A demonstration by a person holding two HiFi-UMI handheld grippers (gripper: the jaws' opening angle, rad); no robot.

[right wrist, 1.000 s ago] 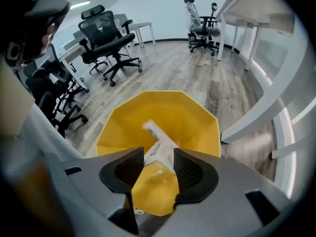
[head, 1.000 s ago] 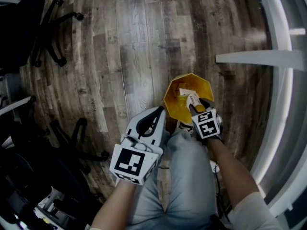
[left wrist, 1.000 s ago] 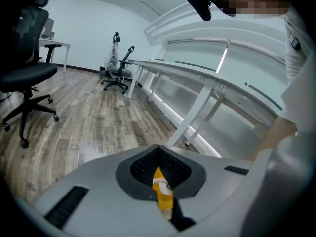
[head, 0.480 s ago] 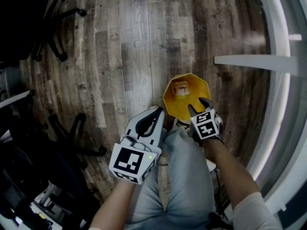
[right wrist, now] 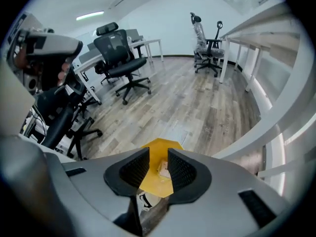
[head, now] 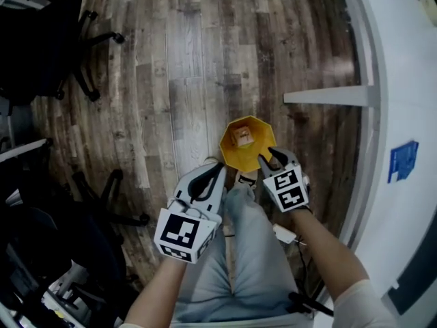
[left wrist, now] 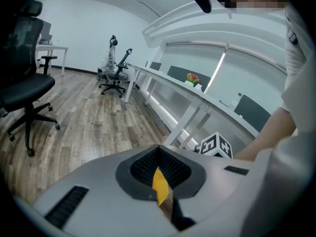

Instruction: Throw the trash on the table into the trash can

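- Wood-plank floor (head: 184,80) fills most of the head view.
- Yellow trash can (head: 232,158) stands on it at mid-frame.
- Left gripper (head: 217,170) is below and left of the can, jaws together and empty.
- Right gripper (head: 267,154) is over the can's lower-right rim. Its jaws are apart, have just been closing, and have nothing between them.
- Crumpled trash (head: 242,137) lies inside the can, up-left of the right gripper.

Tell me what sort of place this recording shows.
Most likely an open office: black swivel chairs on a wood-plank floor, long white desks, and a yellow trash can standing on the floor.
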